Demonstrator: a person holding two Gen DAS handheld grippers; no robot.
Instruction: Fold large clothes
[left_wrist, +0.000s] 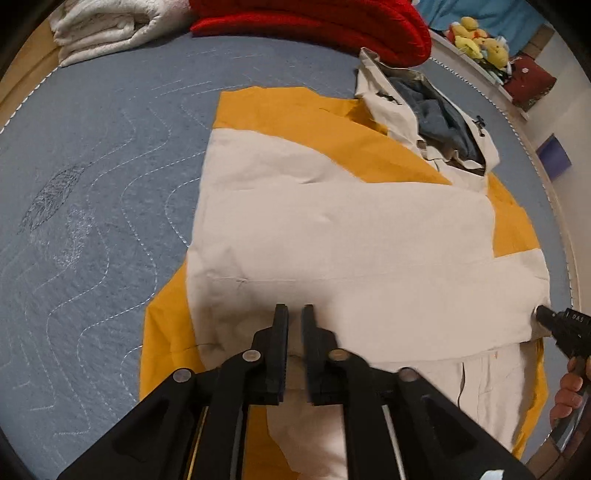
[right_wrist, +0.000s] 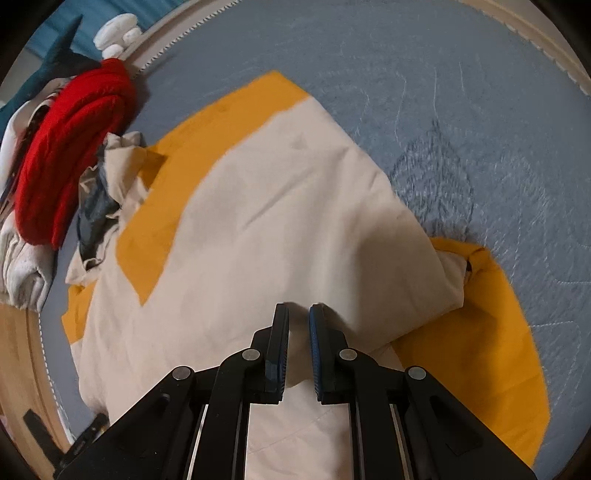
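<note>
A large cream and mustard-yellow jacket (left_wrist: 332, 221) lies spread on the grey quilted bed (left_wrist: 92, 184), its hood (left_wrist: 436, 122) at the far right. My left gripper (left_wrist: 294, 310) is shut on a fold of the jacket's cream cloth at its near edge. My right gripper (right_wrist: 298, 310) is shut on the jacket's cream cloth too, with a lifted fold (right_wrist: 369, 258) bulging to its right. The right gripper also shows at the right edge of the left wrist view (left_wrist: 539, 314), pinching the cream edge. The jacket fills the right wrist view (right_wrist: 258, 221).
A red knitted blanket (left_wrist: 325, 22) and a white folded blanket (left_wrist: 107, 29) lie at the bed's far end. Yellow plush toys (left_wrist: 476, 40) sit on a shelf past the bed's right edge. Bare grey quilt extends to the left of the jacket.
</note>
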